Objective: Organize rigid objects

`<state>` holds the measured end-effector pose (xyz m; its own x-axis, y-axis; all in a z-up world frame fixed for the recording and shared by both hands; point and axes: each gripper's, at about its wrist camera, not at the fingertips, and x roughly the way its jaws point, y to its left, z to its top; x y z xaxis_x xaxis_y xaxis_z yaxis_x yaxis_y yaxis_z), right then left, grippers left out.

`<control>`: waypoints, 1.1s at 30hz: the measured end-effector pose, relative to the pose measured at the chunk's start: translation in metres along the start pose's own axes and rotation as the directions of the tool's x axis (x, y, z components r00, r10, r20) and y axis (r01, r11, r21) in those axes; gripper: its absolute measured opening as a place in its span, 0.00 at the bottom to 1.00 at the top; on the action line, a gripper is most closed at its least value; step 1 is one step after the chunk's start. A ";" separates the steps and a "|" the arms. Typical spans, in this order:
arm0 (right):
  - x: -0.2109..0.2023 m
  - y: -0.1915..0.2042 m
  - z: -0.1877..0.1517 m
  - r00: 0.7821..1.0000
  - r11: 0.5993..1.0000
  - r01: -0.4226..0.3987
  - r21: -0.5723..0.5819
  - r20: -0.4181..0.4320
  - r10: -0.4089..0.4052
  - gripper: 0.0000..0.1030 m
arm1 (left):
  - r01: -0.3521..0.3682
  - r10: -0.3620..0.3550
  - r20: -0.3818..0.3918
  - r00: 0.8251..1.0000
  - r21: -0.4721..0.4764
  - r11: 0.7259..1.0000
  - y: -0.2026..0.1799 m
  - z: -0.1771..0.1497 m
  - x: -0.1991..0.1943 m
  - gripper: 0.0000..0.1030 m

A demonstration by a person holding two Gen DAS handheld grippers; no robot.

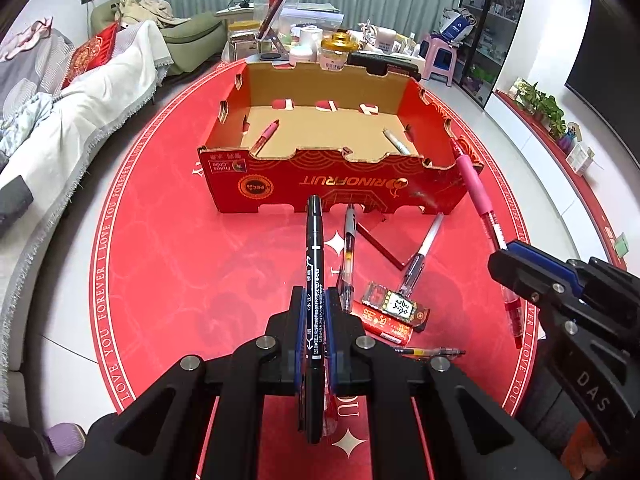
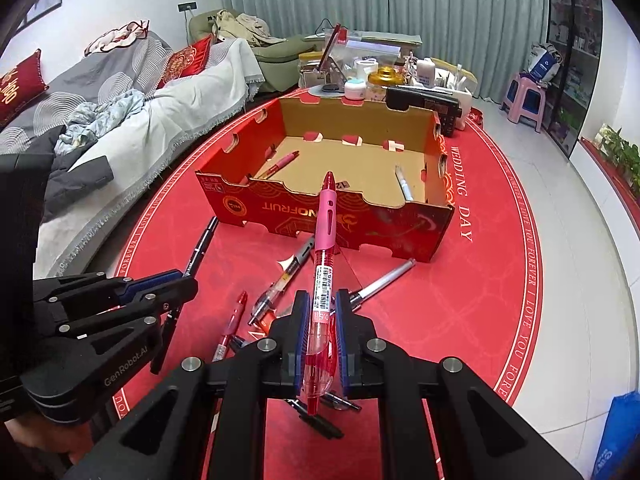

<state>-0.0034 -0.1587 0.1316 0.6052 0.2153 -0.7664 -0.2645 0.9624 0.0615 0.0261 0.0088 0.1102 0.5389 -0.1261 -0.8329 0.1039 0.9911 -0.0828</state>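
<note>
Left gripper [image 1: 315, 312] has its jaws pinching a black marker [image 1: 314, 264], held approx. at mid-length, long axis running straight ahead along the fingers, tip toward the near wall of the red cardboard box [image 1: 320, 178]. Right gripper [image 2: 323, 316] has its jaws pinching a pink-and-red pen [image 2: 322, 264] in the same way, pink end forward and over the near rim of the box in that view. So the box lies directly in front of both, open top, and both pens already point to it; I judge the right one a bit nearer to the rim, but fisheye makes this not sure. Inside the box are a pink pen [image 1: 266, 134] on the left and a light grey pen [image 1: 396, 142] on the right, well apart. On the red tabletop [image 1: 160, 248] between jaws and box lie more pens and a small printed packet [image 1: 394, 304]. Rear ends of both held pens are hidden behind the gripper bodies, and the box floor near the front wall is cut off from view.
</note>
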 end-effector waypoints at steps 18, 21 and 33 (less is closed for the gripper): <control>-0.013 0.006 0.020 0.999 1.000 0.006 -0.014 0.049 -0.006 0.13 | -0.002 0.003 0.060 0.998 -0.006 1.000 0.002 0.020 -0.014 0.08; -0.013 0.004 0.026 0.998 1.000 0.011 -0.011 0.057 -0.011 0.13 | -0.001 0.002 0.070 0.998 -0.005 1.000 0.001 0.026 -0.014 0.08; 0.002 -0.005 0.053 0.998 1.000 0.015 0.015 0.061 -0.016 0.13 | -0.004 0.004 0.086 0.996 -0.002 1.000 0.002 0.067 0.000 0.08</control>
<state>0.0391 -0.1539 0.1637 0.6542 0.2093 -0.7268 -0.2438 0.9680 0.0593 0.0825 0.0084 0.1468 0.6092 -0.1254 -0.7830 0.1007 0.9917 -0.0805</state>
